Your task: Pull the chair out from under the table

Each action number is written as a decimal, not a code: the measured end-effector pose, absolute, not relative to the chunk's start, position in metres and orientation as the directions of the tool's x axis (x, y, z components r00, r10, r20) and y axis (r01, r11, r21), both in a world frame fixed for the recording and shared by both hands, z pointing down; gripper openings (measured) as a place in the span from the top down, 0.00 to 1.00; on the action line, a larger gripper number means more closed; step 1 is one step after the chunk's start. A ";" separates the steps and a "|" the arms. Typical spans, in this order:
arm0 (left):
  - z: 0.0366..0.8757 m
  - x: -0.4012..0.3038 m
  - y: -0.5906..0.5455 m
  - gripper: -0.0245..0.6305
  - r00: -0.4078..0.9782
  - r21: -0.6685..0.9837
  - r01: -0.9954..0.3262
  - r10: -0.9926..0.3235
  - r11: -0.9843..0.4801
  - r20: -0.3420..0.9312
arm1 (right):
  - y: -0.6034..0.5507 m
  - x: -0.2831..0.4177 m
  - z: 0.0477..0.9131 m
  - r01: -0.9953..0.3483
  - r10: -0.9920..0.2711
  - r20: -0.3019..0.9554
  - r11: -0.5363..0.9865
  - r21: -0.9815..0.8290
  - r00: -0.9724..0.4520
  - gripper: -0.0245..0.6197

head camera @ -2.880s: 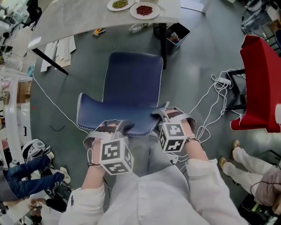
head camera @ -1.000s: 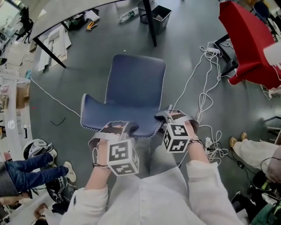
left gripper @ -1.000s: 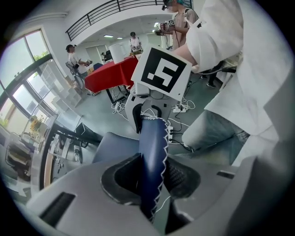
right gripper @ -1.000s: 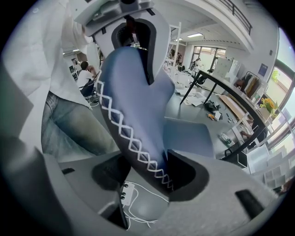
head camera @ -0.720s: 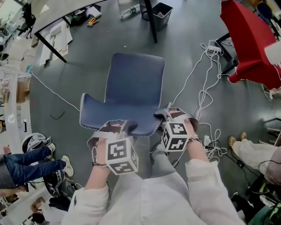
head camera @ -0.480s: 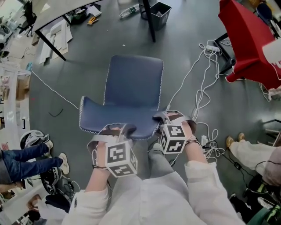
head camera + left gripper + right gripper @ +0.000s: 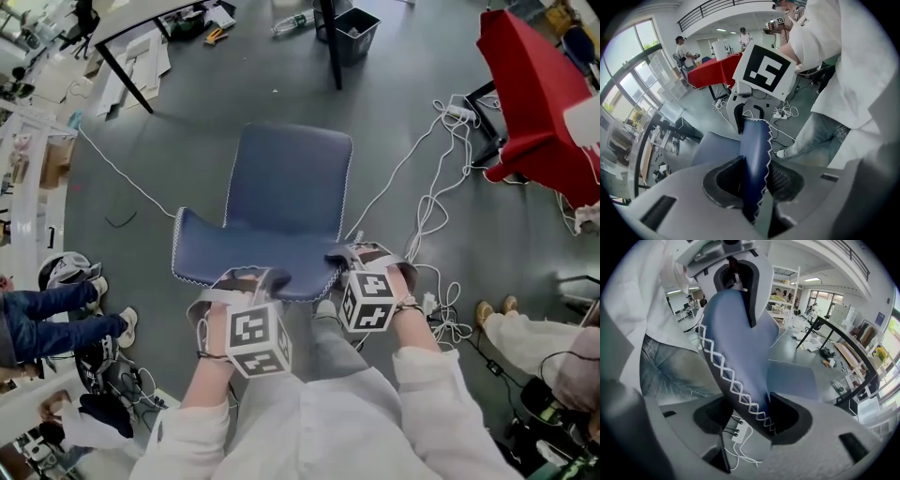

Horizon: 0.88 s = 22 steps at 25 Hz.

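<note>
**Both grippers grasping the backrest of a chair that stands clear of the table**

Head view, looking steeply down. The blue chair [image 7: 291, 183] stands on the grey floor [image 7: 187, 141] directly in front of the person, its seat turned toward the table [image 7: 141, 11], whose edge and dark legs show along the top of the frame. Chair and table are well apart, with bare floor between them.

The left gripper [image 7: 251, 277] is clamped on the left part of the backrest's top edge. The right gripper [image 7: 360, 255] is clamped on the right part of the same edge.

Left gripper view: the two dark pads of the left gripper [image 7: 752, 180] press on either side of the stitched blue rim of the chair [image 7: 755, 140].

Right gripper view: the jaws of the right gripper [image 7: 750, 420] stand wider and grasp the thicker, cross-stitched rim of the chair [image 7: 736, 348], with the pads against the upholstery.

Surroundings: a black bin [image 7: 357, 31] stands beside a table leg. White cables [image 7: 433, 187] trail across the floor to the right of the chair. A red cloth [image 7: 539, 103] hangs at the right edge.
</note>
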<state>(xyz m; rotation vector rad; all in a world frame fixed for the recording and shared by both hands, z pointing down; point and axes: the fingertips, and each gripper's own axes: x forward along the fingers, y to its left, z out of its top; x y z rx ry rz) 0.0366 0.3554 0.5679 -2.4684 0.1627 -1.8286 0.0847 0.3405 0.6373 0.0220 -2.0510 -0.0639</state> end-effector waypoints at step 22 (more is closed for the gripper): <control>0.567 0.041 0.423 0.78 0.276 -0.095 -0.052 -0.106 -0.994 0.955 | 0.404 0.089 0.636 0.042 -0.057 0.914 0.996 0.081 -0.402 0.61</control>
